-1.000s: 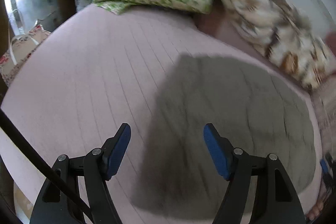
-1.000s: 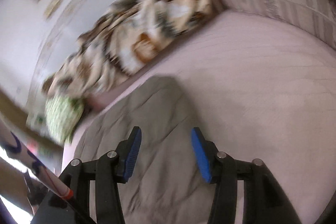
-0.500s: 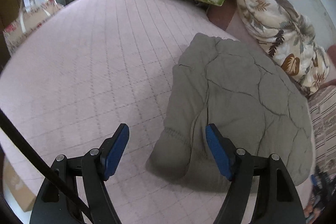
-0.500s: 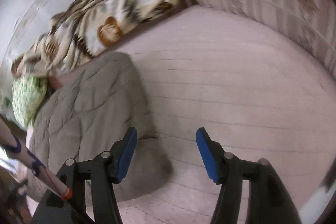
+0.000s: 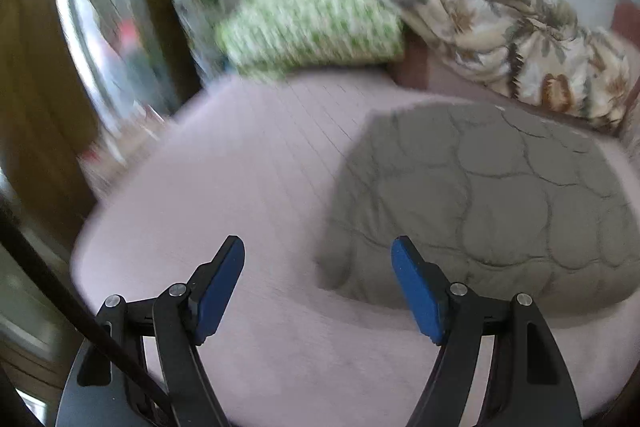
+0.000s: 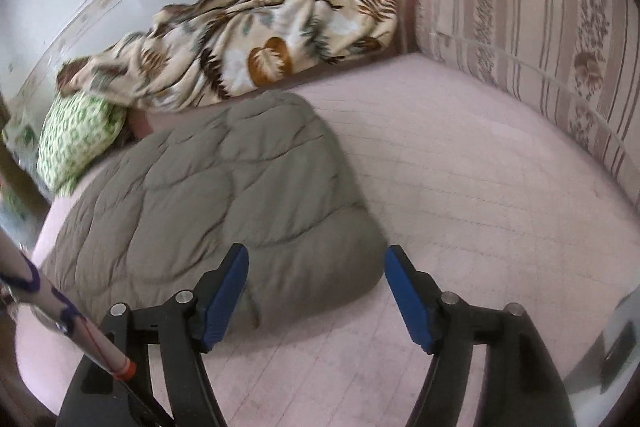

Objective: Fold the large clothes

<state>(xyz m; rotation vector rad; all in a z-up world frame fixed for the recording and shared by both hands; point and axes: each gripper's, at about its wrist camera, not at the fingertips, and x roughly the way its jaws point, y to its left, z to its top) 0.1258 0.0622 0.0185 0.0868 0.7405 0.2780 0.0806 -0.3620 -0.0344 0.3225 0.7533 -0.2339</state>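
Both of your tongs are spread apart and hold nothing. The grey quilted garment (image 6: 216,195) lies folded into a thick pad on the pink bed cover (image 6: 460,155), so the fold looks largely done, and what seems to remain is one more fold or a tidy-up.

If you fold again, take the padded cloth by a corner or a rolled edge, not the flat middle: it looks bulky and springy, and a shallow bite may well slip off. Bring each tong down until one finger slides under the edge and the other sits on top, then close fully. Lift both ends evenly so the layers do not slide apart.

In the right wrist view, the right tong (image 6: 316,287) sits above the near right corner of the garment; its left finger overlaps the cloth and its right finger is over bare bed cover. Whether it touches the cloth cannot be told.

In the left wrist view, which is blurred, the left tong (image 5: 318,287) hangs over the bed cover (image 5: 240,167) with the garment (image 5: 480,203) ahead and to the right; the near left corner lies just inside its right finger. The green checked pillow (image 5: 308,27) and the leaf-print blanket (image 5: 512,39) lie beyond, against the wall, apart from the garment.
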